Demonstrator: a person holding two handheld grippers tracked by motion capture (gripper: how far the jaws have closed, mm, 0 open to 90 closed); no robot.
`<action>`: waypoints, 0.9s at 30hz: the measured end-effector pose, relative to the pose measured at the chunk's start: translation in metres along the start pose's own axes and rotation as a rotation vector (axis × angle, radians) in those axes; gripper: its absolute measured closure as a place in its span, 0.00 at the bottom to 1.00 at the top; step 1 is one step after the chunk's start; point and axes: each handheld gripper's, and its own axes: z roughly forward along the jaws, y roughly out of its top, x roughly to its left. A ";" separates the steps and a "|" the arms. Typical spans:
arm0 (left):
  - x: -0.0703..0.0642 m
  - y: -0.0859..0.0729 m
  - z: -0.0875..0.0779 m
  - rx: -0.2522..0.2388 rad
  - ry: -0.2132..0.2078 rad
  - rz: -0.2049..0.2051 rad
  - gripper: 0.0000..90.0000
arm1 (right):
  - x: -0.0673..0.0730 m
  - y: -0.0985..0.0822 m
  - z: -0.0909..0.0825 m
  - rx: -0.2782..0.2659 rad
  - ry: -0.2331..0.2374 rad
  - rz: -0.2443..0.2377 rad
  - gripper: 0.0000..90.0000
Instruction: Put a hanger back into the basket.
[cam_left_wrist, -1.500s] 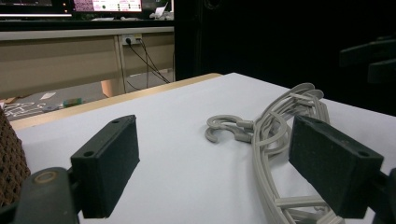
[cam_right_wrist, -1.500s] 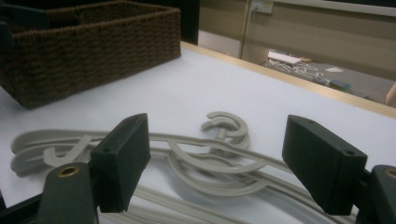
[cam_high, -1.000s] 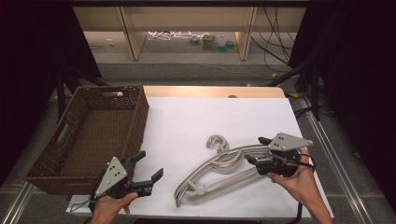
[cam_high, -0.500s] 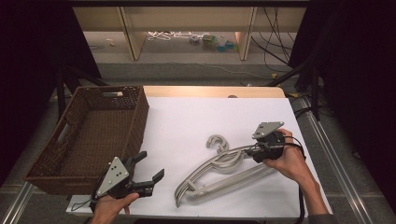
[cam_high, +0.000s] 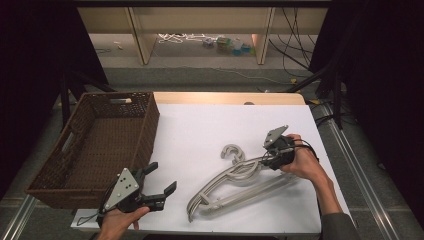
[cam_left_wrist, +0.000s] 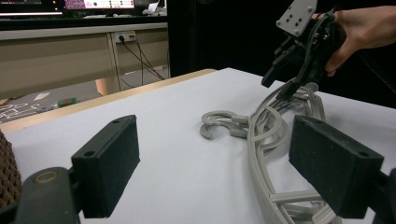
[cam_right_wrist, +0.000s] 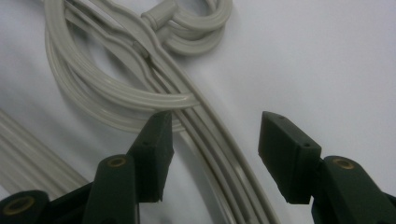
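- Two views of the grippers follow the high view, where pale grey plastic hangers (cam_high: 240, 182) are lying stacked on the white table (cam_high: 200, 130), fanning from the middle toward its near edge, curled hooks pointing at the far edge. A brown woven wicker basket (cam_high: 90, 145) is sitting along the left edge. The right gripper (cam_high: 263, 159) is leaning down onto the hangers' upper arms; the left gripper (cam_high: 162, 179) is hovering at the near edge beside the basket, jaws spread wide and holding nothing.
- Left gripper view: its blocky matte black pads (cam_left_wrist: 112, 163) are standing far apart over the bare table, the hangers' (cam_left_wrist: 266, 140) ribbed arms and hooks lying beyond.
- Right gripper view: its jaws are straddling the hangers' (cam_right_wrist: 205, 135) smooth, ridged arms; they have just been closing, about half open, and the left pad (cam_right_wrist: 156, 149) is sitting against the arms while the right is standing clear.
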 end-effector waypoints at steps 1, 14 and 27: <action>0.000 0.000 0.000 0.001 -0.002 -0.003 0.18 | -0.002 0.001 0.003 0.003 0.003 -0.010 0.52; 0.000 0.000 0.000 -0.004 -0.004 0.000 0.18 | -0.006 0.001 0.024 0.060 0.079 -0.035 0.60; 0.000 0.000 0.000 0.002 -0.007 0.000 0.18 | -0.012 0.001 0.026 0.037 0.124 -0.077 0.70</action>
